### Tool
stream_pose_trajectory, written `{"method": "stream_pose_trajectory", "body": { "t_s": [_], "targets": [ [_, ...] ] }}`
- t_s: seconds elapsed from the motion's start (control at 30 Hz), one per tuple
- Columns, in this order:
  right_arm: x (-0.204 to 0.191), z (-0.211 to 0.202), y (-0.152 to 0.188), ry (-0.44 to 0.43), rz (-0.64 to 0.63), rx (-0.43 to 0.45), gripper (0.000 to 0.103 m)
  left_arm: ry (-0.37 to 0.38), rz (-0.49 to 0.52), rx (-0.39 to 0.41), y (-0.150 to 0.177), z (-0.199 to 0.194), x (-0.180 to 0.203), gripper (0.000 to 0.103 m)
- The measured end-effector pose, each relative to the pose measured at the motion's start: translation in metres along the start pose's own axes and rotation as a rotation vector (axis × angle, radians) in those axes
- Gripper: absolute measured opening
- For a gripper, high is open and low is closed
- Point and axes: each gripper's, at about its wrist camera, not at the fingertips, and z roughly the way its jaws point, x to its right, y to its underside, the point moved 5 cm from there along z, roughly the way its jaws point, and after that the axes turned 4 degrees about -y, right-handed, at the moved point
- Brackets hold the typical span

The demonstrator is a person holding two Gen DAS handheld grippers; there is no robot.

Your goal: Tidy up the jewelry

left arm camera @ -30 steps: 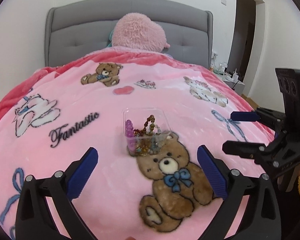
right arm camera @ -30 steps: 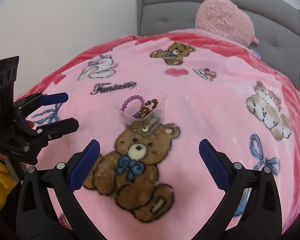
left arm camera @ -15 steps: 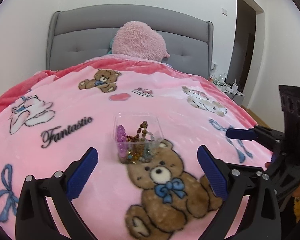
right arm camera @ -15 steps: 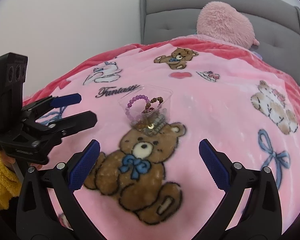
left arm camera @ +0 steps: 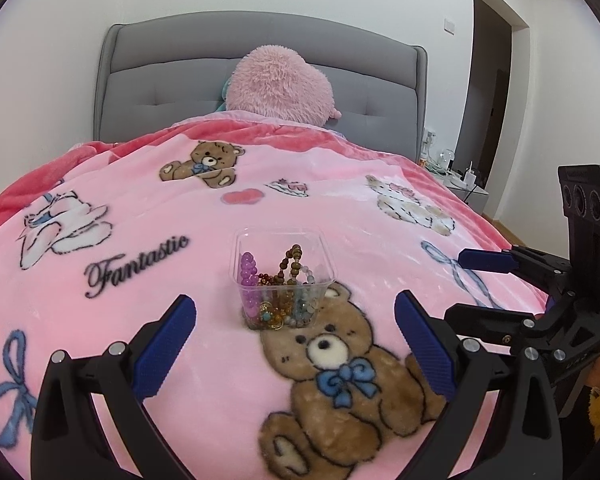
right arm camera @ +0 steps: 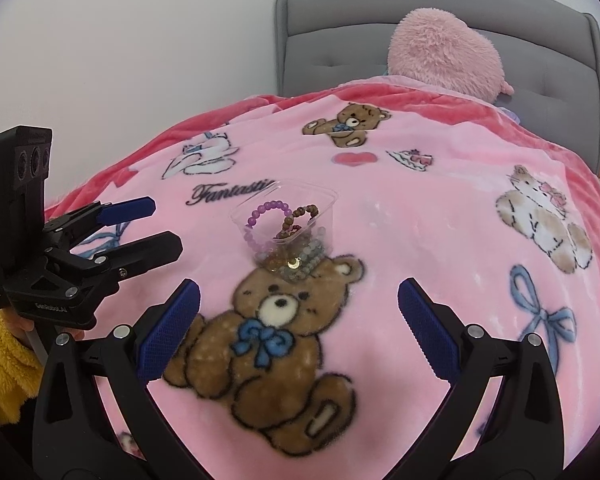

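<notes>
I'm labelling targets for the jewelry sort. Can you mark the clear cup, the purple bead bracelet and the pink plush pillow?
clear cup [left arm camera: 247, 285]: left wrist view, on its front-left wall.
purple bead bracelet [right arm camera: 269, 205]: right wrist view, on the top of the bead loop.
pink plush pillow [left arm camera: 278, 84]: left wrist view, on its fluffy middle.

Both views: bright, even, diffuse indoor light; no hard shadows on the blanket [left arm camera: 148, 292]. Soft sheen on the fleece nr. the bed's right edge. Strong fisheye distortion w/ black vignette at all corners; headboard [left arm camera: 172, 80] bows. Clear plastic cup [left arm camera: 283, 276] sharp, faint glints on rim. Printed lettering slightly soft. Doorway [left arm camera: 488, 92] in left view dark.
</notes>
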Motion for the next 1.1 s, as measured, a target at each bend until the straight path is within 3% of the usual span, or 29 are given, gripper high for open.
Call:
{"method": "stream_pose_trajectory", "body": {
  "t_s": [1.1],
  "targets": [
    [-0.0017, -0.0068, -0.0068, -0.034, 0.034, 0.014, 0.095, 0.014, -0.006, -0.02, 0.0049, 0.0019, 0.0019, 0.098]
  ]
}}
